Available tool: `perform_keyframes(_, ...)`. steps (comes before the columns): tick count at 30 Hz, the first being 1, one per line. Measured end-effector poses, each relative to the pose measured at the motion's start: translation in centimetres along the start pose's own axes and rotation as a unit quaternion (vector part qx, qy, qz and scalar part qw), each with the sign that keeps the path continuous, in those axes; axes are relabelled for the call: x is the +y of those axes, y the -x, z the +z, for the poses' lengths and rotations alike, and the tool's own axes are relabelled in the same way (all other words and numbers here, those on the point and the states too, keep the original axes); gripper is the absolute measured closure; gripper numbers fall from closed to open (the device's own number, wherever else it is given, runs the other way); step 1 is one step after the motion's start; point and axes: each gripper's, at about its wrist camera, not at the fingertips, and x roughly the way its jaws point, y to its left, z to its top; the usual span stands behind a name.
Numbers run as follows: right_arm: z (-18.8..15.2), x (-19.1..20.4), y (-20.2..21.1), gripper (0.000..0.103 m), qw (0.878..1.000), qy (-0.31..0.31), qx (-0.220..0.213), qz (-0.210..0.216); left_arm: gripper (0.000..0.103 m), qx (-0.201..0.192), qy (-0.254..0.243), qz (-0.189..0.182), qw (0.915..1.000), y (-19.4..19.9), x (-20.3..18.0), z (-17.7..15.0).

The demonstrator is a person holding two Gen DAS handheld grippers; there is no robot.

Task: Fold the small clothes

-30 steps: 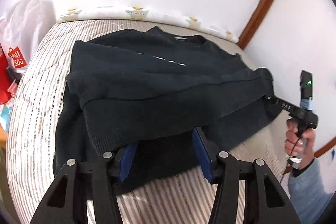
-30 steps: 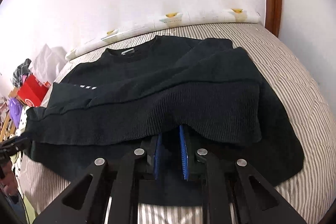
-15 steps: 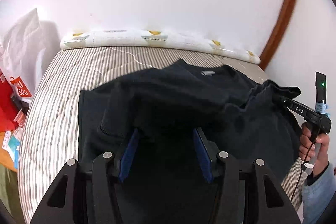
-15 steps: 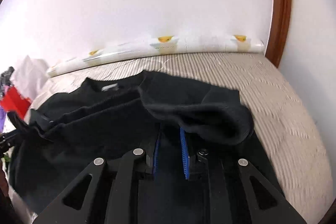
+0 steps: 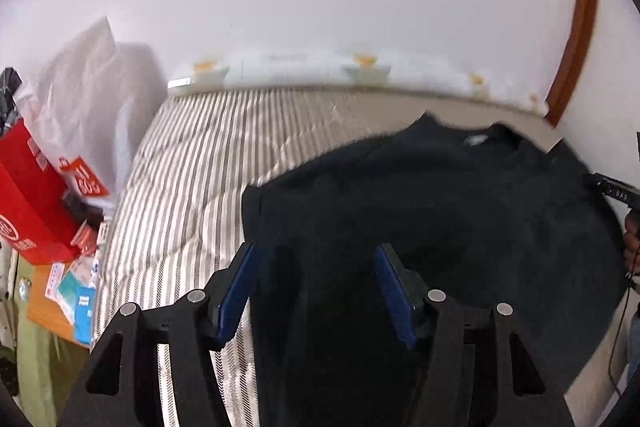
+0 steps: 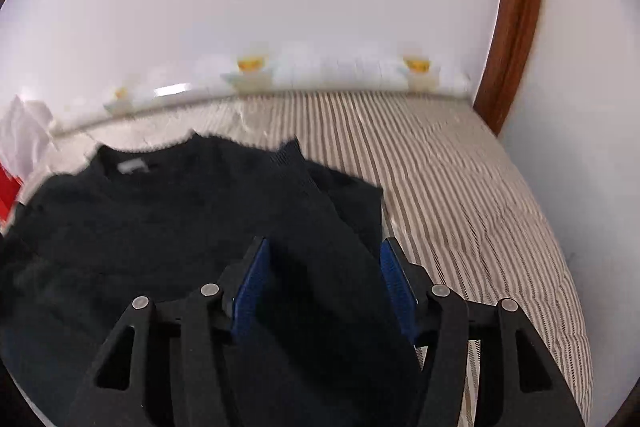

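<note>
A black knit sweater [image 5: 440, 195] lies on the striped bed, collar toward the wall, its lower part folded up over the body. It also shows in the right wrist view [image 6: 180, 219]. My left gripper [image 5: 316, 259] is open, jaws wide over the sweater's left side, holding nothing. My right gripper [image 6: 324, 255] is open over the sweater's right side, near a folded sleeve [image 6: 344, 195]. The right gripper's tip [image 5: 612, 187] shows at the right edge of the left wrist view.
The striped mattress [image 6: 460, 187] runs to a white wall with a rolled patterned cloth [image 6: 340, 67] along it. A wooden frame [image 6: 516, 19] stands at the right. Red bags [image 5: 28, 195] and a white bag [image 5: 84, 95] crowd the bed's left side.
Both grippers carried the sweater's hem up toward the collar. The right gripper, shut on the hem before, has opened and let go. The left gripper stayed open throughout.
</note>
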Motion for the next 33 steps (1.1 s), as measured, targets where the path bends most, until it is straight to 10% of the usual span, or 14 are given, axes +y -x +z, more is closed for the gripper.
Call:
perform_keyframes(3, -0.3, 0.1, -1.6, 0.058, 1.000, 0.002, 0.013, 0.002, 0.047, 0.022, 0.003, -0.022, 0.9995, -1.6, 0.1, 0.0)
perform_keyframes(6, -0.5, 0.6, -1.9, 0.096, 0.999, 0.022, 0.013, 0.021, 0.086, 0.027, 0.008, -0.042, 0.9987, -2.2, -0.2, 0.1)
perform_keyframes(9, -0.5, 0.3, 0.2, 0.097, 0.999, 0.032, -0.037, 0.023, 0.098, -0.027, 0.012, -0.039, 0.9988, -0.5, -0.5, 0.7)
perform_keyframes(14, 0.3, -2.6, 1.8, 0.097, 0.996, -0.018, -0.072, 0.048, 0.098, -0.053, 0.016, -0.031, 0.9980, -0.5, -0.9, 2.3)
perform_keyframes(19, 0.2, -2.1, -3.2, 0.096, 1.000, -0.012, 0.008, 0.012, 0.097, 0.002, 0.024, -0.013, 0.9996, -4.1, -1.2, 2.4)
perform_keyframes(33, -6.0, -2.9, 2.3, 0.069, 1.000, 0.000, 0.018, -0.021, 0.058, 0.035, 0.021, 0.030, 0.9987, -1.3, -1.4, -1.4)
